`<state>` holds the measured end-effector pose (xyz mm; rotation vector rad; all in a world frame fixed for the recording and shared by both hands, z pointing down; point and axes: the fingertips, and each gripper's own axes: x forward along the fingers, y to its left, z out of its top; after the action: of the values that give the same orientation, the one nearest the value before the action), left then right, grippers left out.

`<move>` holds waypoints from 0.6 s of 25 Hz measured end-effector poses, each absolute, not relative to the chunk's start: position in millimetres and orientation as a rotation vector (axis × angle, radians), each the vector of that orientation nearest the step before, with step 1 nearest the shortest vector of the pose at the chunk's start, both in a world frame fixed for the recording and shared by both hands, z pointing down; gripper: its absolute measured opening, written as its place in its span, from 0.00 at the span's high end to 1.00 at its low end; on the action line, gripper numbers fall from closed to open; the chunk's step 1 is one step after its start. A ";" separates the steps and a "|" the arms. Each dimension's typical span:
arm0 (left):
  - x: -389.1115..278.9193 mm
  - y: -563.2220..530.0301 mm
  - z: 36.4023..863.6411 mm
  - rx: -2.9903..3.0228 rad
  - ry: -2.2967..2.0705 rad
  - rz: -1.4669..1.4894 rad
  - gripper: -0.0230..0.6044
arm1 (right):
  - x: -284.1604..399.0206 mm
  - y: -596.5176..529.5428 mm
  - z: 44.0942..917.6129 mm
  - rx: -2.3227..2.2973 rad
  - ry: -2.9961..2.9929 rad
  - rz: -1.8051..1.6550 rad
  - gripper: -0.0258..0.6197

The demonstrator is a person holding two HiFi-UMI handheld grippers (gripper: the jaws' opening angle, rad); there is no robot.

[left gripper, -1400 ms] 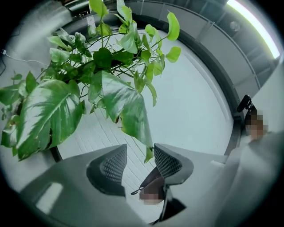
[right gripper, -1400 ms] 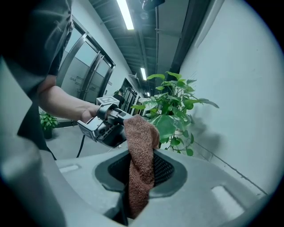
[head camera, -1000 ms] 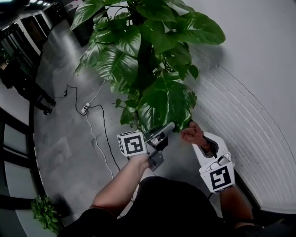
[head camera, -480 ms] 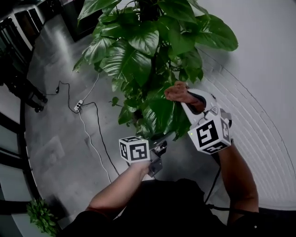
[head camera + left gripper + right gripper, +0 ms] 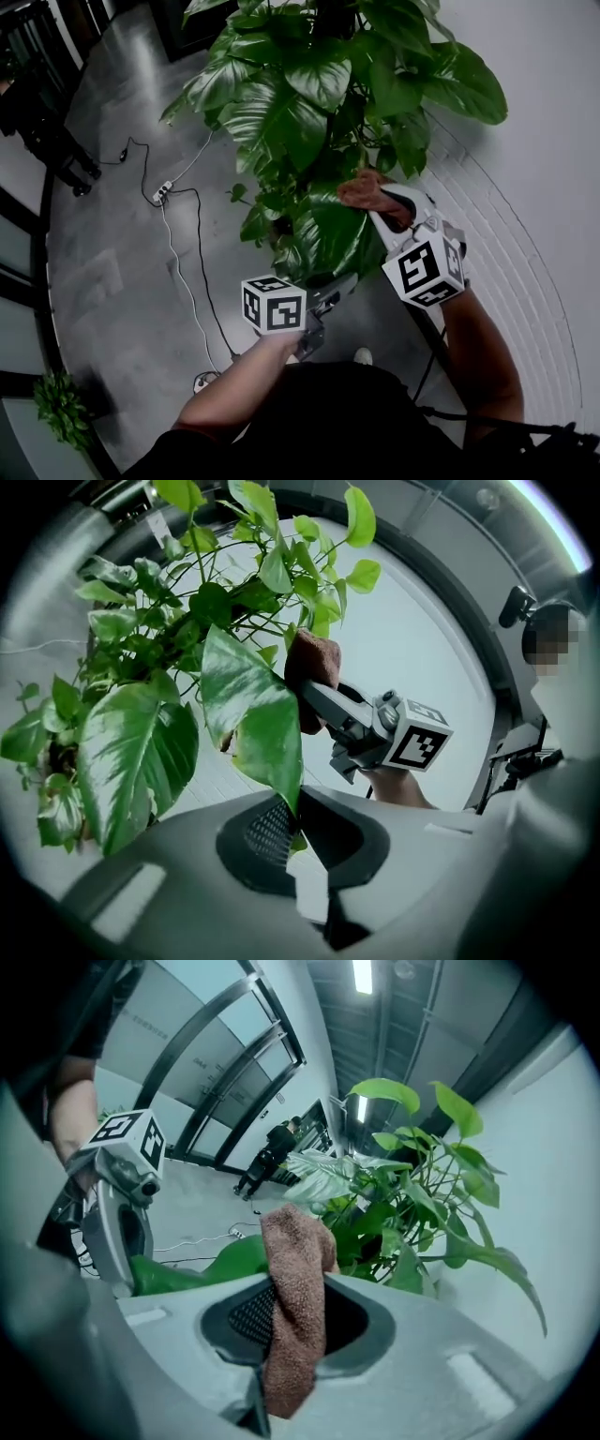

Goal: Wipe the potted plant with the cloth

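Evidently the left gripper (image 5: 294, 829) is pinched shut on a leaf (image 5: 255, 714) tip of the potted plant (image 5: 309, 84), likely steadying it, while the right gripper (image 5: 289, 1327), clamped on the cloth (image 5: 295, 1288), holds it against that leaf.

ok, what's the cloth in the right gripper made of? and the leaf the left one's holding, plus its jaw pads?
The cloth looks like brown terry or microfibre: nubby looped pile, matte, limp folds. The leaf looks like live foliage: waxy sheen, pale variegated streaks, though artificial can't be ruled out. The pads are probably dark rubber, with a fine grid texture.
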<state>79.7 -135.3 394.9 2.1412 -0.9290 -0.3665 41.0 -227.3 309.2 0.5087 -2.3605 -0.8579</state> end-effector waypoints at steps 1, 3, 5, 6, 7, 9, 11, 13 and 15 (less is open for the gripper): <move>80.4 -135.2 396.0 2.141 -0.949 -0.359 0.94 | 42.4 -225.0 312.3 0.492 -2.368 -0.859 0.85; 81.3 -136.5 399.2 2.128 -0.977 -0.357 0.94 | 44.7 -222.0 316.7 0.464 -2.381 -0.861 0.85; 80.3 -137.3 403.6 2.099 -0.993 -0.370 0.94 | 47.4 -218.5 320.2 0.445 -2.406 -0.841 0.85; 79.6 -137.3 405.3 2.084 -0.997 -0.380 0.94 | 49.2 -216.4 322.2 0.437 -2.419 -0.828 0.85; 78.8 -137.4 406.4 2.070 -0.999 -0.390 0.94 | 51.0 -214.4 324.4 0.429 -2.430 -0.818 0.85; 77.6 -137.9 406.8 2.054 -1.001 -0.404 0.94 | 54.4 -210.9 328.3 0.413 -2.447 -0.809 0.85; 76.7 -138.2 406.5 2.053 -1.006 -0.402 0.94 | 57.6 -206.8 331.6 0.400 -2.465 -0.798 0.85; 76.3 -137.9 407.4 2.051 -1.010 -0.395 0.94 | 61.6 -201.0 336.9 0.391 -2.482 -0.781 0.85; 76.7 -138.0 408.5 2.046 -1.004 -0.397 0.94 | 65.4 -195.1 344.5 0.383 -2.495 -0.761 0.85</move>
<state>76.7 -138.0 408.5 2.0455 -1.0040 -0.3967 65.4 -195.1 344.5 0.3832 -2.4951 -0.7609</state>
